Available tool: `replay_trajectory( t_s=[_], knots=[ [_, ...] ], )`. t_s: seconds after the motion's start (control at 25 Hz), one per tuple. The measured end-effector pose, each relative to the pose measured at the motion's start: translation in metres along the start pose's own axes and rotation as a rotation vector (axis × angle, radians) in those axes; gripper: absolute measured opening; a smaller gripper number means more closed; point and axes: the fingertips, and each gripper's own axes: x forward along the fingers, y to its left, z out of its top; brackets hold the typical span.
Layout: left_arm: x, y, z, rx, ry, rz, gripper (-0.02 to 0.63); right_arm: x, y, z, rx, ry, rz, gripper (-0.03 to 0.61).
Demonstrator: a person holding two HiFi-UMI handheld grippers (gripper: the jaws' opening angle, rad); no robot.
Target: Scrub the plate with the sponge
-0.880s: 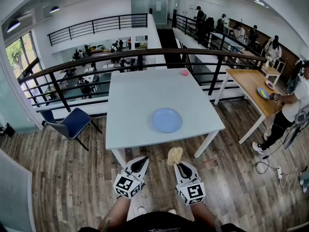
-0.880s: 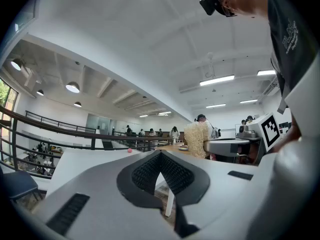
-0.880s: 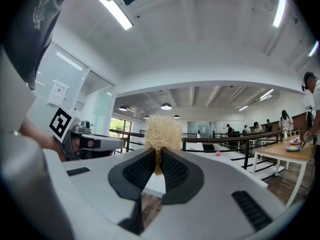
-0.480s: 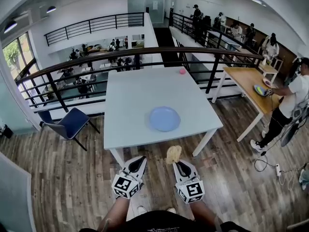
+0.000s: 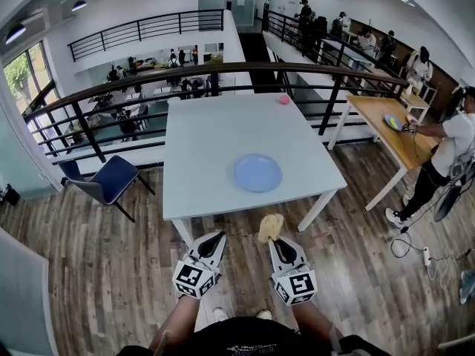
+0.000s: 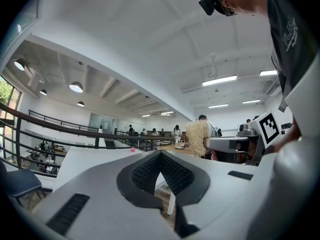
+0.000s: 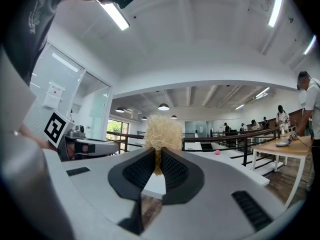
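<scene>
On the table (image 5: 223, 139) the plate (image 5: 258, 173) lies unscrubbed: right gripper (image 5: 274, 242) still clamps the sponge (image 5: 269, 227), left gripper (image 5: 220, 236) closed empty, neither nearer.

The plate (image 5: 257, 173) lies on the counter (image 5: 208, 136), at 5 o'clock from its middle; a ball (image 5: 284, 100) sits at 1 o'clock near the far edge — a chair (image 5: 104, 180) stands at 9 o'clock beside it

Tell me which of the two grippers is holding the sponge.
The right gripper: its jaws pinch the straw-coloured sponge. The left gripper is shut with nothing between its jaws.
</scene>
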Motion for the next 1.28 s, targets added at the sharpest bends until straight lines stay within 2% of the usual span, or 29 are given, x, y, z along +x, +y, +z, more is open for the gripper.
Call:
replay_trajectory(
  t_s=[0.36,0.72,1.04,1.28],
  knots=[
    [-0.027,0.02,0.001,-0.007,-0.008,-0.022,0.002,0.015,0.025,-0.01,0.081,0.035,-0.039,0.044],
    [-0.048,0.04,-0.008,-0.033,-0.002,-0.016,0.002,0.028,0.051,-0.017,0.085,0.052,-0.05,0.044],
    [-0.041,0.049,-0.009,-0.039,-0.01,-0.026,0.002,0.045,0.054,-0.018,0.047,0.059,-0.045,0.044],
    [-0.018,0.062,-0.011,-0.03,-0.012,-0.018,0.002,0.072,0.037,-0.021,0.055,0.05,-0.026,0.044]
  ],
)
